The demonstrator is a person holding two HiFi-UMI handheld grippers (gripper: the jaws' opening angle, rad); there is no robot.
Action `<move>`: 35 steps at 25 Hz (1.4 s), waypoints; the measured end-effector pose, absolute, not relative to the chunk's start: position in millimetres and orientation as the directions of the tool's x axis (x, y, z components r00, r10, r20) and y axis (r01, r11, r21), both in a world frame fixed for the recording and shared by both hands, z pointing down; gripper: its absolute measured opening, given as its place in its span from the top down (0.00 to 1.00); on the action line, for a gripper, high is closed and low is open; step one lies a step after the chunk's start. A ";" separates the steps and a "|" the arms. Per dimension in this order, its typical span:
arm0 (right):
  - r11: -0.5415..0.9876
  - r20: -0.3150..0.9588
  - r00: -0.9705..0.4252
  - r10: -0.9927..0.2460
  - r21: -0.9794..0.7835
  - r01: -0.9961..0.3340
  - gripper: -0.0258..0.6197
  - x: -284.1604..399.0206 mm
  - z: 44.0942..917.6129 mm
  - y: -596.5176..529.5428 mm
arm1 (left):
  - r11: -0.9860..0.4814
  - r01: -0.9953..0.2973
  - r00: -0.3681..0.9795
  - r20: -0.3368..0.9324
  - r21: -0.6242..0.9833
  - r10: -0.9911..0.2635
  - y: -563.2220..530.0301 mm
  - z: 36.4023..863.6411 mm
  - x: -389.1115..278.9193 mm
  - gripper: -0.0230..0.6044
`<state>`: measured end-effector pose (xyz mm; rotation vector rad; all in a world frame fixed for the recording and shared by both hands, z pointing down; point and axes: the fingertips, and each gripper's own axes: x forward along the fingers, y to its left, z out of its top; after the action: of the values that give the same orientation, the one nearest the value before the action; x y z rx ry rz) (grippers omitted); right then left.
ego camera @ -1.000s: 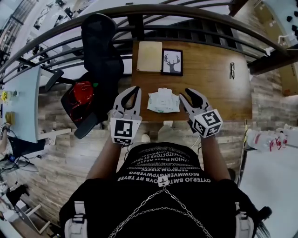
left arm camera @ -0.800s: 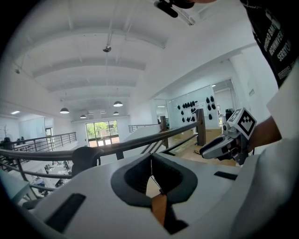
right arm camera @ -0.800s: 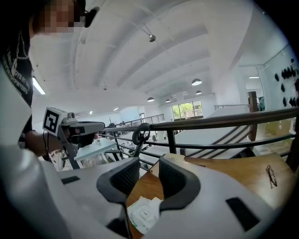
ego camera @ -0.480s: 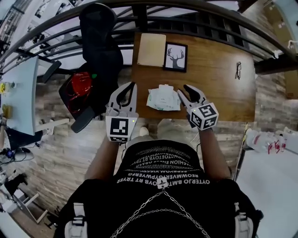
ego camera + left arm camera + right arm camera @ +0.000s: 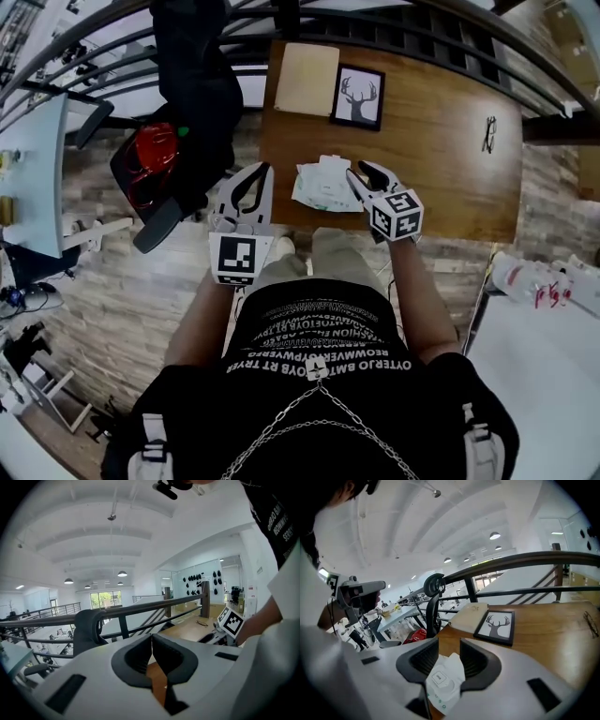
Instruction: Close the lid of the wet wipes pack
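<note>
Aiming my right gripper (image 5: 364, 175) at the pack (image 5: 322, 184) on the tabletop (image 5: 441, 141), I have its jaws just opening, pack between them untouched, ready for the lid (image 5: 438, 677); left gripper (image 5: 261, 172) hangs shut, empty.

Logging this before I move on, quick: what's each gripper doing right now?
Left gripper: closed, empty.
Right gripper: open, jaws have just been opening; wet wipes pack shows between them, not gripped.

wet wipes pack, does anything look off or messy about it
Yes: the wet wipes pack, near the front edge of the table, looks crumpled, and a white flap or wipe stands up from it instead of lying flat.
</note>
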<state>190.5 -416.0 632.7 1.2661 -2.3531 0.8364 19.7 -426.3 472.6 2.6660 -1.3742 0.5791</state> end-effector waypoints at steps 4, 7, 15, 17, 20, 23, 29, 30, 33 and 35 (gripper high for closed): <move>0.426 0.580 -0.553 -0.598 -0.354 -0.833 0.73 186.3 662.0 -416.8 | -0.592 -0.801 0.518 0.391 -0.090 -0.760 -423.4 483.8 16.9 0.92; 0.416 0.615 -0.551 -0.564 -0.364 -0.833 0.71 184.4 685.6 -417.5 | -0.594 -0.800 0.514 0.411 -0.086 -0.753 -420.1 493.6 14.5 0.92; 0.348 0.678 -0.521 -0.519 -0.389 -0.853 0.68 193.5 735.4 -424.5 | -0.597 -0.799 0.505 0.462 -0.069 -0.729 -411.2 519.0 14.6 0.92; 0.341 0.692 -0.523 -0.497 -0.399 -0.852 0.67 192.6 746.5 -423.2 | -0.594 -0.801 0.502 0.466 -0.066 -0.729 -411.5 522.2 14.6 0.92; 0.331 0.708 -0.520 -0.478 -0.403 -0.853 0.64 192.2 759.3 -422.3 | -0.595 -0.801 0.502 0.466 -0.066 -0.728 -411.8 524.0 15.4 0.92; 0.330 0.721 -0.506 -0.474 -0.387 -0.861 0.62 192.8 767.7 -422.9 | -0.593 -0.803 0.495 0.479 -0.066 -0.724 -408.2 528.0 12.4 0.92; 0.340 0.741 -0.505 -0.443 -0.382 -0.859 0.58 191.9 778.5 -425.0 | -0.587 -0.808 0.481 0.509 -0.059 -0.714 -394.7 535.2 5.7 0.92; 0.344 0.742 -0.511 -0.434 -0.388 -0.855 0.59 191.6 778.7 -424.7 | -0.588 -0.807 0.482 0.512 -0.057 -0.711 -392.0 535.9 5.9 0.92; 0.377 0.742 -0.537 -0.401 -0.401 -0.835 0.64 187.5 776.9 -424.5 | -0.589 -0.806 0.483 0.516 -0.052 -0.707 -387.0 535.7 5.8 0.92; 0.402 0.745 -0.538 -0.394 -0.387 -0.830 0.66 187.3 774.5 -424.8 | -0.591 -0.805 0.484 0.514 -0.056 -0.708 -384.8 533.6 5.8 0.92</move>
<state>187.3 -424.8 774.5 1.0395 -2.1091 1.0316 5.8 -384.8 533.6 2.5354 -1.3081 0.7419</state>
